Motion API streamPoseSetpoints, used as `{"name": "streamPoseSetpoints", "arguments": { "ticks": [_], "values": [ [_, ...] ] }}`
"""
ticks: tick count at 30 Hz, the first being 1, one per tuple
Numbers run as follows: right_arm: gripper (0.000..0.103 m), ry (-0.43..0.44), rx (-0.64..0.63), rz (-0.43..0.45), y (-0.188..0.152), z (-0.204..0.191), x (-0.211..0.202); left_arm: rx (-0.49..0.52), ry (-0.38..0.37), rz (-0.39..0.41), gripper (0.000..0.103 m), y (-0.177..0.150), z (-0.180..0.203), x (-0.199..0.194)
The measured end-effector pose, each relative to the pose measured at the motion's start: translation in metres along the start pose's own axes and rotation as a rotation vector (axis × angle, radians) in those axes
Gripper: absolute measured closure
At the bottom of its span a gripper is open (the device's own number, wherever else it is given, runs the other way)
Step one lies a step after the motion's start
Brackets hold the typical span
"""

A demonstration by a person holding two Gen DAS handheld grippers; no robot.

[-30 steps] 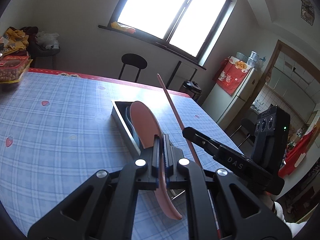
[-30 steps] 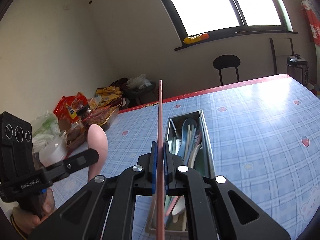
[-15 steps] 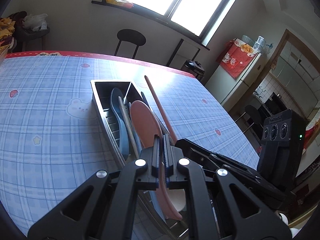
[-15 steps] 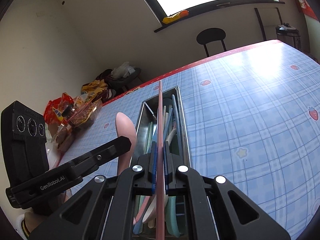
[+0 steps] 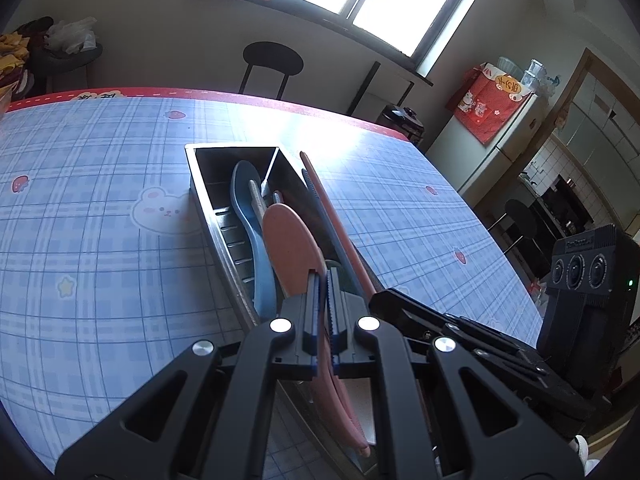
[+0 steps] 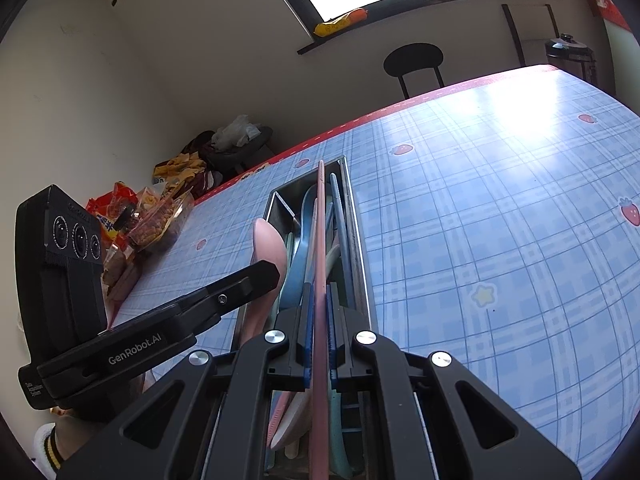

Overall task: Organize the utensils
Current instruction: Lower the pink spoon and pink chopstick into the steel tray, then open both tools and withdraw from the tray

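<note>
A long metal utensil tray (image 5: pixel 208 208) lies on the blue checked tablecloth and holds several spoons and chopsticks, among them a blue spoon (image 5: pixel 250 216). My left gripper (image 5: pixel 323 300) is shut on a pink spoon (image 5: pixel 292 244), whose bowl hangs low over the tray. My right gripper (image 6: pixel 318 312) is shut on a pink chopstick (image 6: pixel 320 232), which lies along the tray's length just above it. The tray (image 6: pixel 356 240) and the pink spoon (image 6: pixel 268 244) also show in the right wrist view. The right gripper's body (image 5: pixel 460 336) sits close beside my left one.
A black stool (image 5: pixel 272 60) stands past the far table edge under the window. Snack bags (image 6: pixel 152 216) lie at the table's far left corner. A fridge (image 5: pixel 500 140) with a red cloth stands to the right. The table has a red border (image 5: pixel 120 94).
Both grippers have tilted down and come lower over the tray. The pink spoon and the pink chopstick now hang close above the tray's contents.
</note>
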State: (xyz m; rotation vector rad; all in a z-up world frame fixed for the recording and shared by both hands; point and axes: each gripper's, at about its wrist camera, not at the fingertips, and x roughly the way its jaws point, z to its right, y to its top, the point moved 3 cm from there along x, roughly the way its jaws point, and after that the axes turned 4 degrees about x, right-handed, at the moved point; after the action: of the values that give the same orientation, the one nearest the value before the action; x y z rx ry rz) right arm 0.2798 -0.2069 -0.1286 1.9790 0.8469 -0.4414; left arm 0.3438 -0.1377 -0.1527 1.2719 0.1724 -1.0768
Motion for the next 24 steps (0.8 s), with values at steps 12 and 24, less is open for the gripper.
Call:
{"name": "streamPoseSetpoints", "arguments": {
  "ticks": [12,24],
  "values": [
    [0.095,-0.003,-0.012,-0.002,-0.001,-0.005,0.005,0.03,0.025,0.014,0.088,0.005,0.003,-0.003],
    [0.03,-0.055,-0.139,0.068,0.003,-0.026,-0.024,0.09,0.217,0.125,0.035,-0.003,0.0,-0.077]
  ]
}}
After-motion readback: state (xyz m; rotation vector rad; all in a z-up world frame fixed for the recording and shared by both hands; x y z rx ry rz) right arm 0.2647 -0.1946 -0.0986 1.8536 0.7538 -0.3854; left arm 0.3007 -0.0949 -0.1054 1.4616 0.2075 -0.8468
